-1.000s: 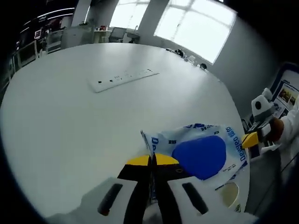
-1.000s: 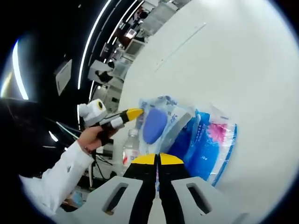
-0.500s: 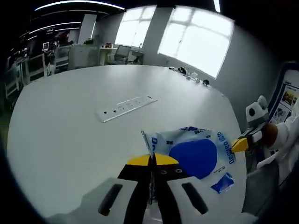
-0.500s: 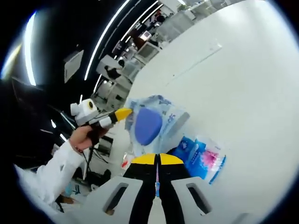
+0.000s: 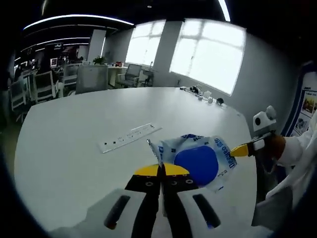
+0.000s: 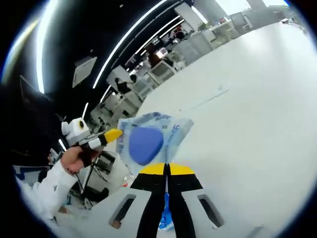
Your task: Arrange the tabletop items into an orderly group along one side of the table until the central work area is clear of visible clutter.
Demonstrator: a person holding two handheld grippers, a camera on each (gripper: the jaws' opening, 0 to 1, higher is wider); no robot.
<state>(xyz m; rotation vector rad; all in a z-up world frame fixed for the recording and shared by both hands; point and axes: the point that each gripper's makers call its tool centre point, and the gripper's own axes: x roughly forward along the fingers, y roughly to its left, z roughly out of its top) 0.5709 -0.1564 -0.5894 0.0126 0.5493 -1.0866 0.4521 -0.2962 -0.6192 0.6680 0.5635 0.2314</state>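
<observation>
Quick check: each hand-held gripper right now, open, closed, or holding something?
Left hand-held gripper: closed on one edge of the clear packet.
Right hand-held gripper: closed on the packet's opposite edge.

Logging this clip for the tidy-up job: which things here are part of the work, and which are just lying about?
Part of the job:
- clear packet with a blue pad, held up off the white table
- left tongs, shut on one edge of the packet
- right tongs, shut on its other edge

Lying about:
- white power strip, flat on the table
- small items at the far edge, too small to identify
</observation>
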